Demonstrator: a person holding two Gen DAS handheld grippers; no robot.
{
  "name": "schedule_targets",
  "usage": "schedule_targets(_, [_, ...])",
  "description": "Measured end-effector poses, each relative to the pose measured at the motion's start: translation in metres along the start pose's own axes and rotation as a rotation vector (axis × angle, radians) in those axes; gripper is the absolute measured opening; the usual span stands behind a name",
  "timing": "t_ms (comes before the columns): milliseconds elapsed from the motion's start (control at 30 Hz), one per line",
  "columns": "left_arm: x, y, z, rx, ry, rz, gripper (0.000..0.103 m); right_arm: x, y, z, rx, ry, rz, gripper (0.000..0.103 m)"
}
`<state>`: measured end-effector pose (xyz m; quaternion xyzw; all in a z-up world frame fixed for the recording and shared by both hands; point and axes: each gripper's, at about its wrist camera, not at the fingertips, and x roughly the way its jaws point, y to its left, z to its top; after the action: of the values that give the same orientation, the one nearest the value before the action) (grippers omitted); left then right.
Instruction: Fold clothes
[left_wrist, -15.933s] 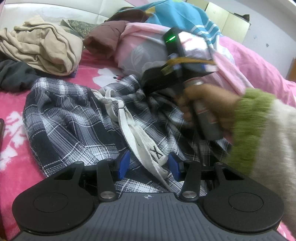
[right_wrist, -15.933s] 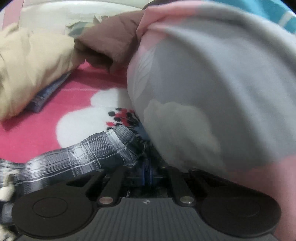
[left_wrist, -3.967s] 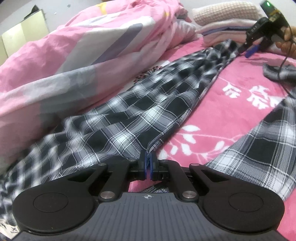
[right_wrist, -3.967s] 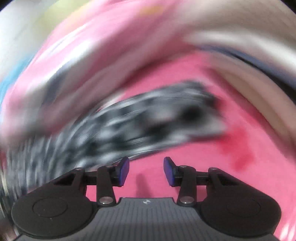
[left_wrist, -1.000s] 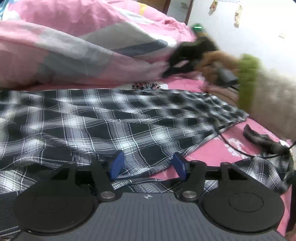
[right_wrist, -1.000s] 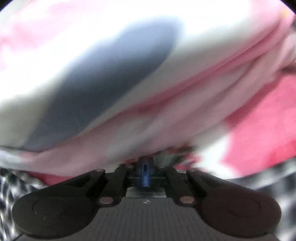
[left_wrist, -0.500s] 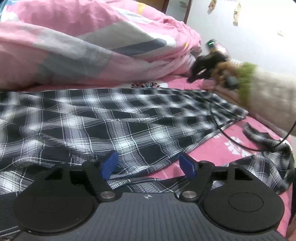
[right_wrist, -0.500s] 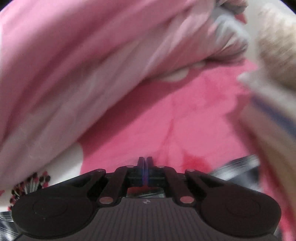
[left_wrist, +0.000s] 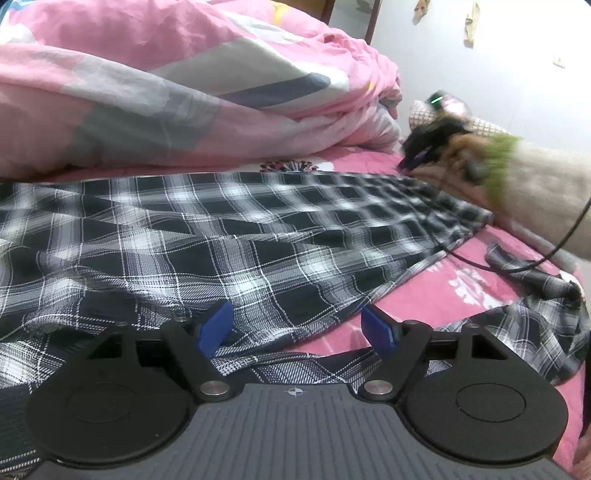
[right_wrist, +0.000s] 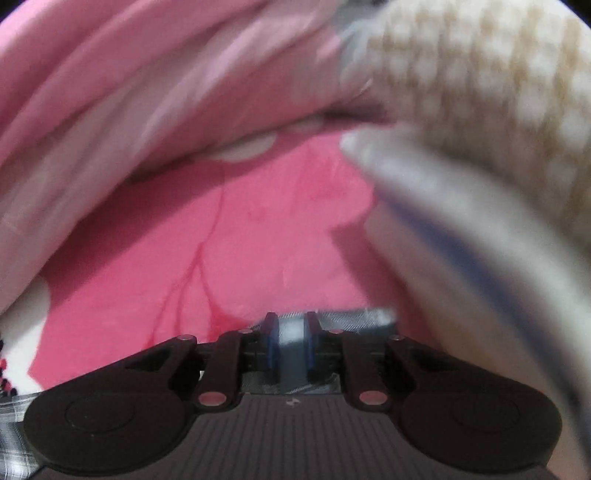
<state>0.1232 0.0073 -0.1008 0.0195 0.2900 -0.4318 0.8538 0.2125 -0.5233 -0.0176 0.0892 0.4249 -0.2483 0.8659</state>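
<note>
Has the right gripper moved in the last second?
Yes. In the left wrist view, the right gripper has shifted rightward, away from the pink quilt, to the plaid garment's far end.

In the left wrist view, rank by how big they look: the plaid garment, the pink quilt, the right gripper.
1. Pink quilt and plaid garment: both fill much of the frame, too close to rank.
2. Right gripper: far smaller, though it is blurred and farther from the camera.

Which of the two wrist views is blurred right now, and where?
Left wrist view: plaid garment sharp up close, only the far right tongs and sleeve smear. Right wrist view: blurred throughout, pink duvet and knitted item soft; fisheye bends both.
</note>
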Motion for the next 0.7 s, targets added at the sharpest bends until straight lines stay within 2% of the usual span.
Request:
schedule_targets(100, [0.001,-0.002,0.000,0.007,0.007,0.004,0.079,-0.072,-0.029,-0.024,0.022,-0.069,0.136,0.016])
schedule_targets(167, [0.002,-0.003,0.000,0.015,0.013,0.010,0.080,-0.118,-0.057,-0.050,0.050,-0.089,0.187,0.016])
schedule_targets(267, [0.005,-0.008,0.002,0.045,0.030,0.033,0.080,-0.155,-0.098,-0.087,0.090,-0.080,0.219,0.016])
schedule_targets(367, [0.009,-0.021,0.001,0.116,0.056,0.090,0.082,-0.141,-0.122,-0.120,0.142,-0.005,0.256,0.016])
schedule_targets(467, [0.013,-0.032,0.000,0.184,0.072,0.147,0.085,-0.109,-0.139,-0.142,0.260,0.027,0.259,0.016])
schedule_targets(600, [0.014,-0.031,0.000,0.178,0.079,0.162,0.088,-0.097,-0.187,-0.177,0.650,0.007,0.417,0.016])
schedule_targets(667, [0.014,-0.031,0.001,0.172,0.082,0.166,0.089,-0.095,-0.201,-0.192,0.767,0.009,0.476,0.021])
schedule_targets(700, [0.014,-0.031,0.000,0.172,0.083,0.170,0.090,-0.095,-0.205,-0.198,0.804,0.018,0.498,0.027])
